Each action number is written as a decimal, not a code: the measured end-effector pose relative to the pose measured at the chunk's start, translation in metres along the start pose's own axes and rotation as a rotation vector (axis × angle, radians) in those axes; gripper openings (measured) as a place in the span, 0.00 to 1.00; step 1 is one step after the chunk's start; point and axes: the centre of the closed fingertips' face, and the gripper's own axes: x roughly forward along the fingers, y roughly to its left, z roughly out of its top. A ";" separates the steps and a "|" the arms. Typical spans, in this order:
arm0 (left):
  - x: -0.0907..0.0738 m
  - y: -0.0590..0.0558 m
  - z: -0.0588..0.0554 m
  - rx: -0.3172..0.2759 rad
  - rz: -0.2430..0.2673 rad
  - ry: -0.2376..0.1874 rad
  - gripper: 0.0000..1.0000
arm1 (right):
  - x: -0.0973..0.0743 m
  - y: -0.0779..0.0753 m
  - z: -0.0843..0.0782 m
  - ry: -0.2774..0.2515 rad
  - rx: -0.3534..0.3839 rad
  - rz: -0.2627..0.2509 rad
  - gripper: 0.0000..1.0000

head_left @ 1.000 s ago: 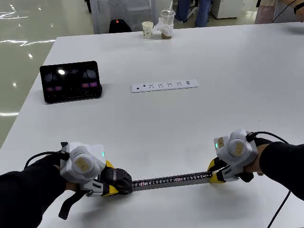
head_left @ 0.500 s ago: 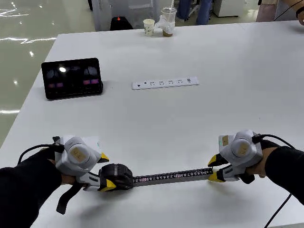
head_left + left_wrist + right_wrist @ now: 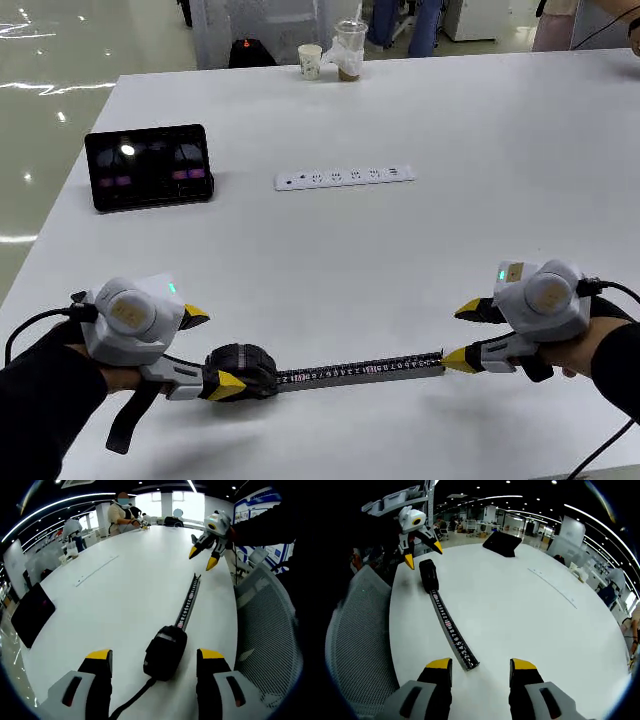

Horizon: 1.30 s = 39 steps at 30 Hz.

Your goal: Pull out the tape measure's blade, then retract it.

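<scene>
Tape measure case (image 3: 242, 368) sits on the desk (image 3: 450, 200) between the wide, empty jaws of the left gripper (image 3: 208, 350), blade (image 3: 360, 371) out flat, its tip just beside the lower jaw of the right gripper (image 3: 462, 334), also wide and holding nothing. Pull-out looks done, so retract is next: probably steady the case and let the blade run back in. Far edge: paper cup (image 3: 311, 61), contents hidden; clear plastic cup (image 3: 351, 40) with something white and crumpled, inside or beside unclear

Black tape measure (image 3: 240, 368) resting on white table (image 3: 450, 200), blade (image 3: 362, 372) drawn out straight, numbered face up
</scene>
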 end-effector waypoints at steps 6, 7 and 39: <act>-0.012 0.007 -0.005 -0.079 0.075 -0.046 0.67 | -0.016 -0.003 -0.005 -0.031 0.052 -0.062 0.55; -0.013 0.008 -0.006 -0.091 0.082 -0.050 0.69 | -0.018 -0.003 -0.004 -0.038 0.068 -0.067 0.55; -0.049 -0.011 -0.037 -0.283 0.186 -0.175 0.94 | -0.065 0.012 -0.045 -0.127 0.158 -0.136 0.82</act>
